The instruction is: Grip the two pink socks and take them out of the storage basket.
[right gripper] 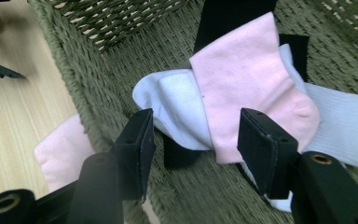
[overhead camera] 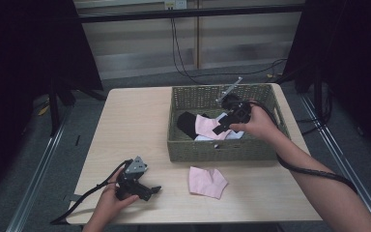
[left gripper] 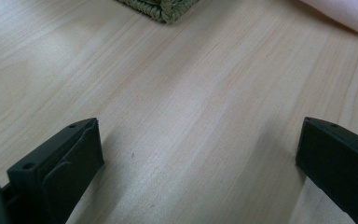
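Pink sock (right gripper: 254, 88) lying atop white and black ones in the woven basket (right gripper: 88, 74), just ahead of the right gripper (right gripper: 193, 140), whose parted, empty jaws straddle its edge, apparently for a pinch, while the left gripper (left gripper: 196, 154) rests wide open on the table (left gripper: 191, 93).

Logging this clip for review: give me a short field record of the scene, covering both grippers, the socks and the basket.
work in hand: sorting socks from a woven basket
right gripper: open, over the basket, above the socks, nothing clamped
left gripper: open, empty, low over the table
in basket: pink sock on top, white socks, black socks
on table: pink sock on table, just in front of the basket
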Motion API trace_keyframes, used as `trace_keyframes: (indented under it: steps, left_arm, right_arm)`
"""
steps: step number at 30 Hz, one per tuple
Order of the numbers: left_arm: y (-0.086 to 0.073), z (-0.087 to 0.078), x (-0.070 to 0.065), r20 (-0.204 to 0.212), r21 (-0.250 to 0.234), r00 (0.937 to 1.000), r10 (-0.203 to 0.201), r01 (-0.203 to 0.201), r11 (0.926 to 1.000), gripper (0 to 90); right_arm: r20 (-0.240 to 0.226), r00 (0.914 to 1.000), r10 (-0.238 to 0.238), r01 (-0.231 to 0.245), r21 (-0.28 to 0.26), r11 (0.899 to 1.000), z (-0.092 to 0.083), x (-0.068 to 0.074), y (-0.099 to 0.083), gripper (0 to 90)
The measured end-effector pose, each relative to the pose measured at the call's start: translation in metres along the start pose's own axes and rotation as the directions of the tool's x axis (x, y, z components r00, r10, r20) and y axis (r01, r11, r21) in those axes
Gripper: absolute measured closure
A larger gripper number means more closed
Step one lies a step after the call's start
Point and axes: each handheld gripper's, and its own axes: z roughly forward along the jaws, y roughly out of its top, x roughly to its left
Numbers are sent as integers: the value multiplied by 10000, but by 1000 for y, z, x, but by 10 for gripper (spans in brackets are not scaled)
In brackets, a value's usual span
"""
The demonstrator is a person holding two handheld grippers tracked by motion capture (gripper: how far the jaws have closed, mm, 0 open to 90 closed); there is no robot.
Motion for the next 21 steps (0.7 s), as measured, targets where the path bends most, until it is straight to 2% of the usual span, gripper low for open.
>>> trace_keyframes:
  steps: [8,21]
  left_arm:
    - [0,0,0,17,-5,10000,4,-4,10000,0]
    - [0,0,0,26,-5,10000,10,-10,10000,0]
  right_arm:
    - [229,9994,264,-267,129,9996,15,-10,-1,478]
    - [509,9983,270,-288,343,9990,39,-24,2,552]
